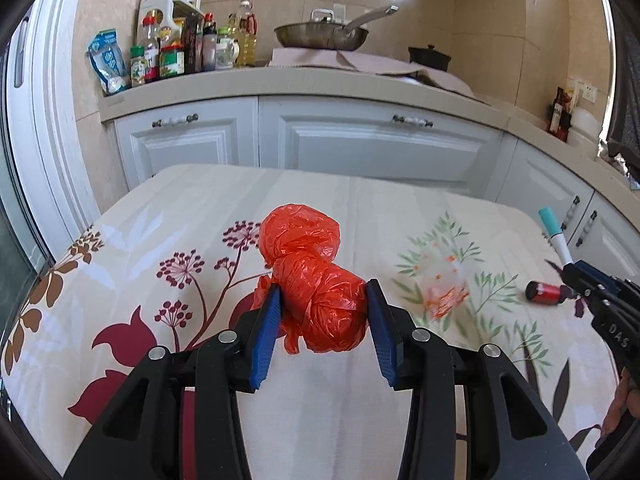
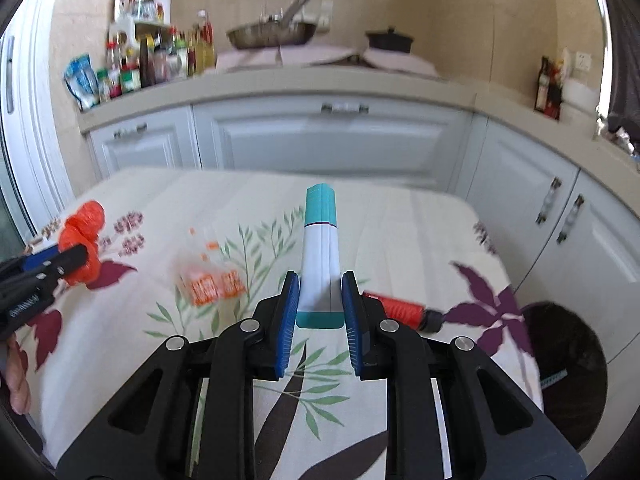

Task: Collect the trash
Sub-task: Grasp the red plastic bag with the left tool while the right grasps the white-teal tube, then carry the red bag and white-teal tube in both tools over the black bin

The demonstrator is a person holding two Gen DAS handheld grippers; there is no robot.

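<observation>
My left gripper (image 1: 322, 294) is shut on a crumpled orange plastic bag (image 1: 316, 276) and holds it above the flowered tablecloth (image 1: 160, 232). My right gripper (image 2: 320, 294) is shut on a white tube with teal ends (image 2: 320, 256), which points away from me. The same tube (image 1: 556, 236) sticks up from the right gripper at the right edge of the left wrist view. A clear wrapper with orange print (image 2: 212, 280) lies on the cloth between the two grippers. A small red bottle (image 2: 400, 306) lies on its side just right of my right fingers.
A black trash bin (image 2: 568, 368) stands on the floor off the table's right edge. White cabinets (image 1: 360, 140) and a counter with bottles (image 1: 176, 48), a pan (image 1: 324, 34) and a black pot (image 1: 430, 56) run behind the table. A hand (image 2: 16, 384) shows at the left edge.
</observation>
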